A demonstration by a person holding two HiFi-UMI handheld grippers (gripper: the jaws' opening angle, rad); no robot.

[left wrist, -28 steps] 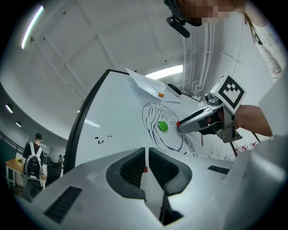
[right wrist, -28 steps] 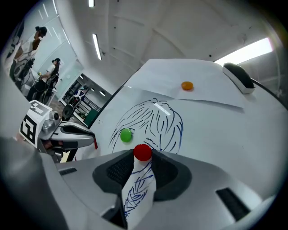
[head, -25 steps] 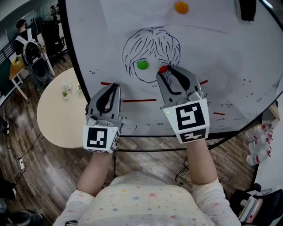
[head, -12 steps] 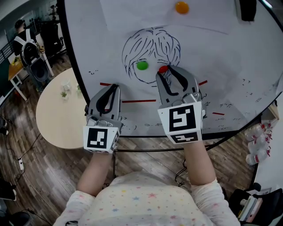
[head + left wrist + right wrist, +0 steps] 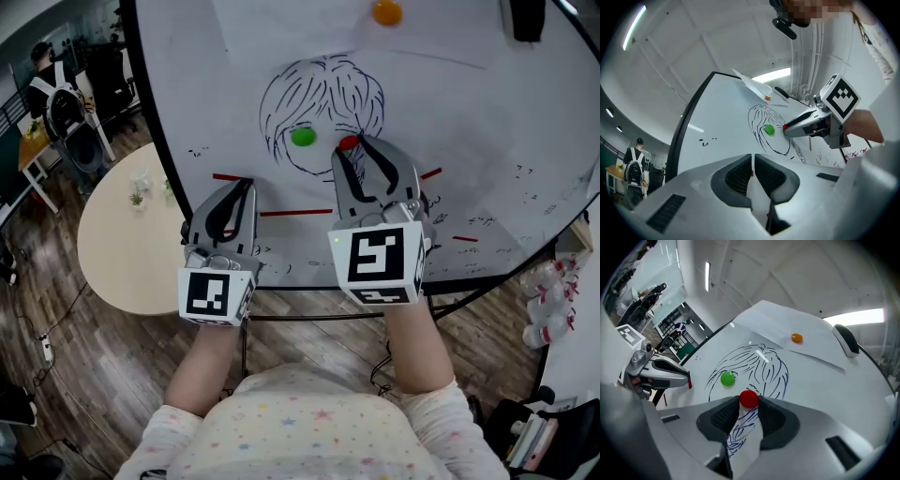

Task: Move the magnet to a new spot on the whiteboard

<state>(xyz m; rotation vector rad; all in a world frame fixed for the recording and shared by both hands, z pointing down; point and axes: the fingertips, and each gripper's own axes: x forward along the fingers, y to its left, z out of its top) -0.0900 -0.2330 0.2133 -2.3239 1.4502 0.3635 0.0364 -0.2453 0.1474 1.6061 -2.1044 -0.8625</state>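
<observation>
Right gripper view: right gripper (image 5: 748,404) clamped on the red magnet (image 5: 749,398), which sits on the whiteboard (image 5: 815,380) inside the sketched face, just right of the green magnet (image 5: 727,378). Left gripper (image 5: 753,161) clenched, nothing between its jaws.

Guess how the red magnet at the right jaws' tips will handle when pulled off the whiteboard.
The red magnet looks small, round and glossy, pinched only at the right gripper's jaw tips, so it may slip out. It clings to the steep whiteboard, so expect resistance, then sudden release. Probably light and rigid; dropped, it could roll.
</observation>
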